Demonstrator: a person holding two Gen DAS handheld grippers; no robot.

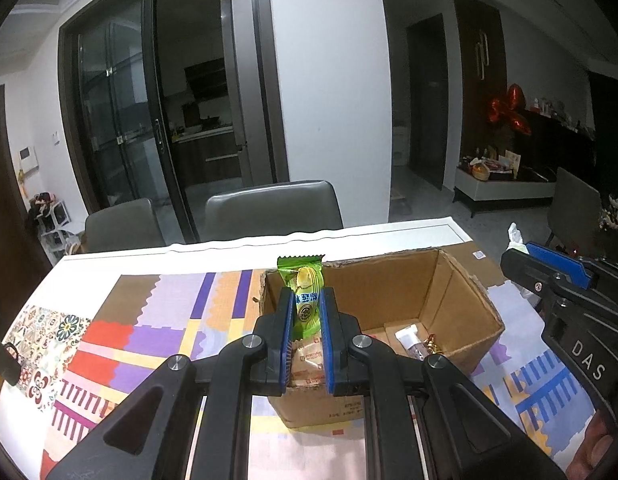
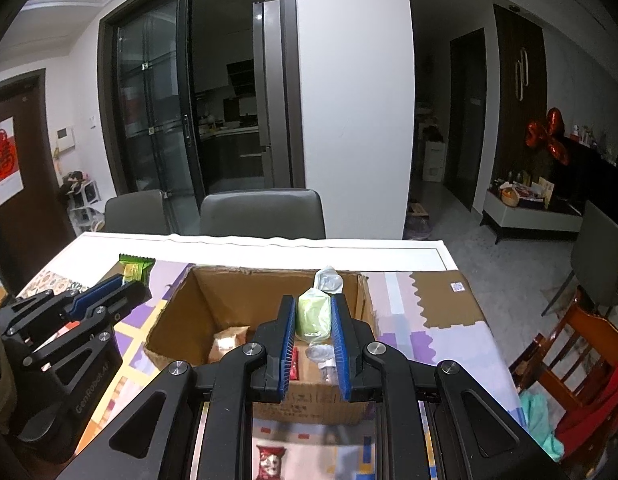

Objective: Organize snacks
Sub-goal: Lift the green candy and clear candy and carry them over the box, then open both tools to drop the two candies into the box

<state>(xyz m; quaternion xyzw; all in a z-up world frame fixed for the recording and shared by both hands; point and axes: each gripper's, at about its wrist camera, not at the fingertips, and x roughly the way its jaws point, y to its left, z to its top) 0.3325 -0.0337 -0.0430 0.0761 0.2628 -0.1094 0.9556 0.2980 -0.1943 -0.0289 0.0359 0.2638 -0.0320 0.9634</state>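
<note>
The left gripper point(image 1: 307, 312) is clamped on a green packet point(image 1: 305, 296), upright, at the box's point(image 1: 461, 280) near-left corner in the centre of the left view. The right gripper point(image 2: 313, 320) pinches a pale green sweet point(image 2: 314, 316) over the box's right half, mid-frame. Both likely hold high so the snacks clear the rim. The box interior is mostly bare at upper centre; a red packet point(image 2: 271, 460) lies at the bottom on the cloth point(image 2: 409, 320).

— What's the left gripper point(image 1: 306, 312) got?
— A green snack packet point(image 1: 305, 296), pinched upright between its blue pads, top sticking out above them.
— And beyond the jaws?
— The open cardboard box point(image 1: 461, 300).
</note>
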